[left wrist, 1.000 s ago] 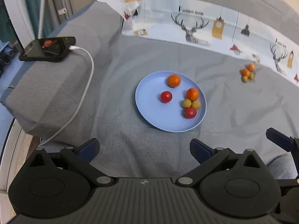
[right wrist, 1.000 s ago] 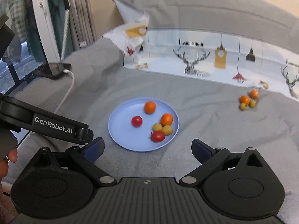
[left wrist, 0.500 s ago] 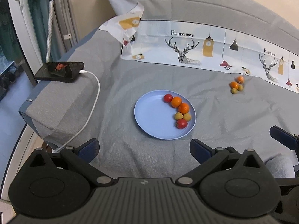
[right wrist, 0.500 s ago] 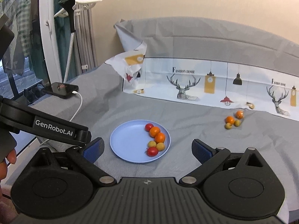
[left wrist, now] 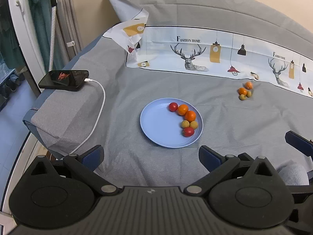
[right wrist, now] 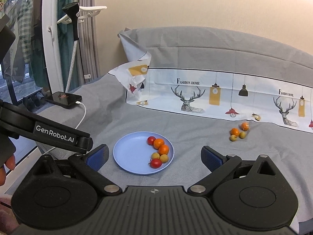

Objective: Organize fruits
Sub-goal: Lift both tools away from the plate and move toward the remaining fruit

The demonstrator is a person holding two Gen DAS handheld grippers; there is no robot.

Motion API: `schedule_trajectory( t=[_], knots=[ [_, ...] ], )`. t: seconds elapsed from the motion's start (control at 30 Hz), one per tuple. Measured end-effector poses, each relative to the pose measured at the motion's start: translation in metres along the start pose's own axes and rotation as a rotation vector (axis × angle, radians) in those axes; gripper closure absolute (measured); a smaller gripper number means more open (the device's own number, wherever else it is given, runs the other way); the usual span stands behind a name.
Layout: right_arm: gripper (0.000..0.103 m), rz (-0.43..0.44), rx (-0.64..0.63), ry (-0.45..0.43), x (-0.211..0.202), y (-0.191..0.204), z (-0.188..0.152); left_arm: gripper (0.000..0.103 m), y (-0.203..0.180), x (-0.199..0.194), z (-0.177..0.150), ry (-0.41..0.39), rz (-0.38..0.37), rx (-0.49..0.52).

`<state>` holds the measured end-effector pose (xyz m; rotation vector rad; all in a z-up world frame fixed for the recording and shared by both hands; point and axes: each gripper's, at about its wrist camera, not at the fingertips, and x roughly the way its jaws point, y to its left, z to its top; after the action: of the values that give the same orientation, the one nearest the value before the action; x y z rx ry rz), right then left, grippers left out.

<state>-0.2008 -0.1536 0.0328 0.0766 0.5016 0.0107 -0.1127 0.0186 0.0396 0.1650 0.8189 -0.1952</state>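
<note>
Your left gripper (left wrist: pixel 150 155) hangs above the near edge of the bed (left wrist: pixel 125 90), its blue-padded fingers (left wrist: pixel 92 154) spread wide with nothing between them. Your right gripper (right wrist: pixel 154 157) is held just beside it, jaws equally wide apart and empty; one of its blue tips shows at the right edge of the left wrist view, and the left gripper's branded arm crosses the left side of the right wrist view.

The blue plate (left wrist: pixel 156 123) lies flat on the grey bedspread, near the middle of the bed and ahead of both grippers. Six fruits curve along its right rim, each touching the next: a red fruit (left wrist: pixel 173 107) at the far end, two orange fruits (left wrist: pixel 183 109) after it, then two yellow-brown fruits (left wrist: pixel 185 124) side by side, and a second red fruit (left wrist: pixel 188 131) nearest you.

Four loose fruits (left wrist: pixel 245 92) sit in a tight cluster on the bedspread, well apart from the plate, toward the far right, just in front of the deer-print sheet (left wrist: pixel 195 52). Two are orange, two small and yellowish.

A phone (left wrist: pixel 63 77) rests at the bed's left edge, with a white cable (left wrist: pixel 101 105) plugged in and trailing toward the near left corner.
</note>
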Motion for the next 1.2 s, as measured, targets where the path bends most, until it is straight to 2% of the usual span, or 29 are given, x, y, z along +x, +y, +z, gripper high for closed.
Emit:
schedule_trajectory(
  t=[0.87, 1.07, 1.2],
  knots=[
    [0.003, 0.012, 0.053, 0.105, 0.034, -0.012, -0.008, 0.000, -0.005, 0.041, 0.004, 0.104, 0.009, 0.031],
    [0.003, -0.002, 0.089, 0.136, 0.046, -0.024, -0.014, 0.000, -0.021, 0.058, 0.010, 0.133, 0.012, 0.069],
    [0.003, -0.054, 0.131, 0.150, 0.057, -0.043, -0.019, 0.000, -0.046, 0.071, 0.021, 0.141, -0.007, 0.120]
  ],
)
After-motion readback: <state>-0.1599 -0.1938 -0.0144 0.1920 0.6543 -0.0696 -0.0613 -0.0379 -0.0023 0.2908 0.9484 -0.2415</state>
